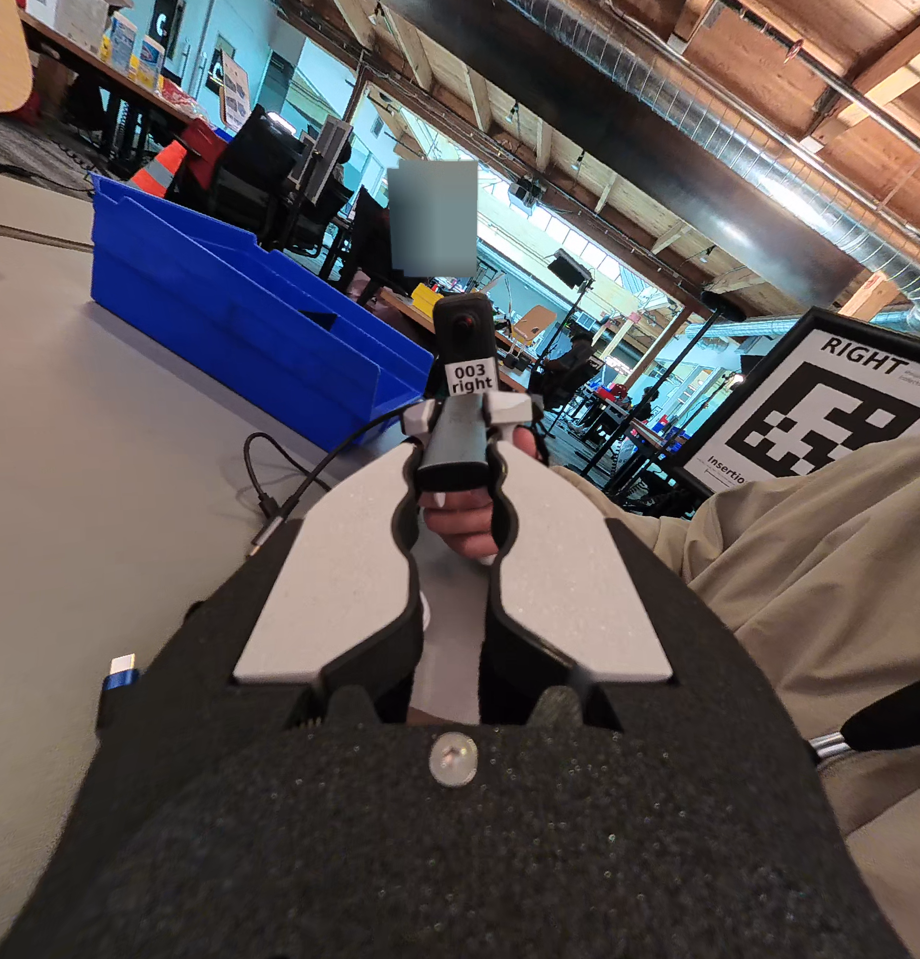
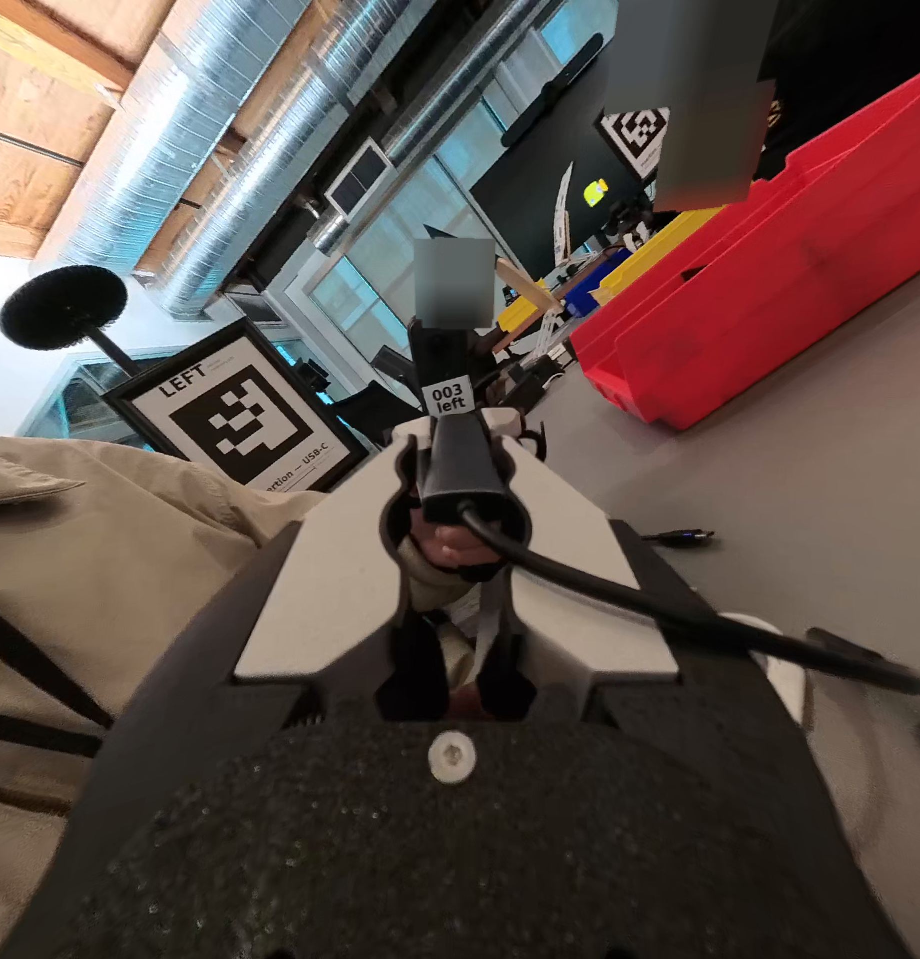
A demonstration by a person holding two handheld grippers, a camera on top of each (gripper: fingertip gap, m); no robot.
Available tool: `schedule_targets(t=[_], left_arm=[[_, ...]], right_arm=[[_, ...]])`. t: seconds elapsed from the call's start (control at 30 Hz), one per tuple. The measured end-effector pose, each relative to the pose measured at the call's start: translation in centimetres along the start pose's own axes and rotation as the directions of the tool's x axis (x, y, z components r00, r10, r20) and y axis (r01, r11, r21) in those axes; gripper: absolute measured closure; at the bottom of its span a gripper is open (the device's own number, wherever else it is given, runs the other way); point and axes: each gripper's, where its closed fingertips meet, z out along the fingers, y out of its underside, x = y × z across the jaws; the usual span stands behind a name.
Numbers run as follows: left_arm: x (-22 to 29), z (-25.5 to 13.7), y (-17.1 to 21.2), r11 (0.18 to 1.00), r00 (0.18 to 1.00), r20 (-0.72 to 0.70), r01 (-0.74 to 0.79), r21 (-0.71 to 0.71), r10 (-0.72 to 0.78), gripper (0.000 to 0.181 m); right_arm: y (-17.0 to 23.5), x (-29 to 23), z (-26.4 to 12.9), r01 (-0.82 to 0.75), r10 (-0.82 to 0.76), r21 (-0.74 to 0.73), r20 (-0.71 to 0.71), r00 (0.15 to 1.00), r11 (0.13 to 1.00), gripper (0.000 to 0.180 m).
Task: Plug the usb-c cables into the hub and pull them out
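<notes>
A grey hub [image 1: 455, 441] with a dark end is held in the air between both grippers, which face each other. My left gripper [image 1: 455, 462] is shut on its near end and my right gripper [image 1: 463, 415] clasps the far end. In the right wrist view the hub [image 2: 455, 467] sits between the fingers of my right gripper [image 2: 455, 462], with the left gripper [image 2: 455, 423] behind it. The hub's black cable [image 2: 603, 586] runs out toward the lower right. A blue USB-C plug [image 1: 120, 669] and a black cable [image 1: 271, 467] lie on the table. Another dark plug [image 2: 681, 537] lies to the right.
A blue bin [image 1: 240, 311] stands on the grey table [image 1: 84, 493] at the left. A red bin [image 2: 759, 311] stands at the right of the table [image 2: 785, 493]. Framed marker boards [image 1: 821, 405] [image 2: 229, 415] stand behind. A beige sleeve [image 1: 785, 545] fills one side. Both grippers' tips are close together, under 4 cm apart. From either gripper's tips it is about 15 cm to the blue USB-C plug [image 1: 120, 669]. The right camera catches it too, in the right wrist view [image 2: 709, 543].
</notes>
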Motion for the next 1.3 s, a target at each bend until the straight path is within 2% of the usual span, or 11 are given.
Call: schedule_targets(t=[0.03, 0.13, 0.2, 0.27, 0.33, 0.37, 0.5, 0.63, 0.73, 1.07, 1.3], left_arm=[[0.1, 0.0, 0.0, 1.0, 1.0, -0.003, 0.001, 0.0, -0.001, 0.158], [0.2, 0.1, 0.2, 0.998, 0.998, 0.006, -0.067, -0.023, 0.067, 0.157], [-0.3, -0.1, 0.9, 0.958, 0.961, 0.05, -0.265, -0.109, 0.271, 0.15], [-1.6, -0.3, 2.1, 0.809, 0.816, 0.108, -0.531, -0.252, 0.568, 0.122], [-2.3, -0.5, 3.3, 0.633, 0.644, 0.099, -0.692, -0.346, 0.759, 0.118], [-2.2, -0.3, 3.7, 0.582, 0.593, 0.09, -0.731, -0.355, 0.8, 0.116], [0.0, 0.7, 4.2, 0.516, 0.53, 0.033, -0.807, -0.287, 0.848, 0.118], [2.2, 1.0, 3.3, 0.517, 0.519, 0.033, -0.84, -0.166, 0.854, 0.132], [3.0, 1.1, 3.1, 0.504, 0.504, 0.036, -0.853, -0.137, 0.863, 0.156], [1.8, 1.1, 3.3, 0.447, 0.444, 0.068, -0.864, -0.233, 0.893, 0.168], [1.6, 1.0, 3.3, 0.45, 0.446, 0.073, -0.861, -0.238, 0.892, 0.169]], right_arm=[[0.2, 0.1, 0.0, 0.01, -0.01, -0.014, -0.01, 1.0, 1.0, 0.157], [0.2, -0.1, -0.1, 0.026, -0.026, -0.028, -0.002, 1.0, 0.999, 0.158], [0.2, 0.1, -0.1, -0.026, 0.026, -0.027, 0.0, 1.0, 0.999, 0.158], [0.4, 0.5, 0.0, -0.104, 0.104, -0.025, 0.001, 0.995, 0.994, 0.158], [0.8, 0.3, 0.1, -0.204, 0.206, -0.049, 0.046, 0.977, 0.978, 0.158], [1.3, 0.1, 0.2, -0.242, 0.247, -0.08, 0.068, 0.966, 0.967, 0.158], [2.5, -1.1, 0.6, -0.34, 0.365, -0.167, 0.155, 0.918, 0.926, 0.158], [3.6, -2.3, 1.0, -0.375, 0.422, -0.231, 0.207, 0.883, 0.898, 0.158], [3.9, -2.8, 1.4, -0.38, 0.432, -0.238, 0.227, 0.873, 0.894, 0.158], [4.6, -2.2, 1.8, -0.357, 0.404, -0.244, 0.186, 0.895, 0.902, 0.158], [4.6, -2.0, 1.9, -0.367, 0.412, -0.232, 0.188, 0.892, 0.901, 0.157]])
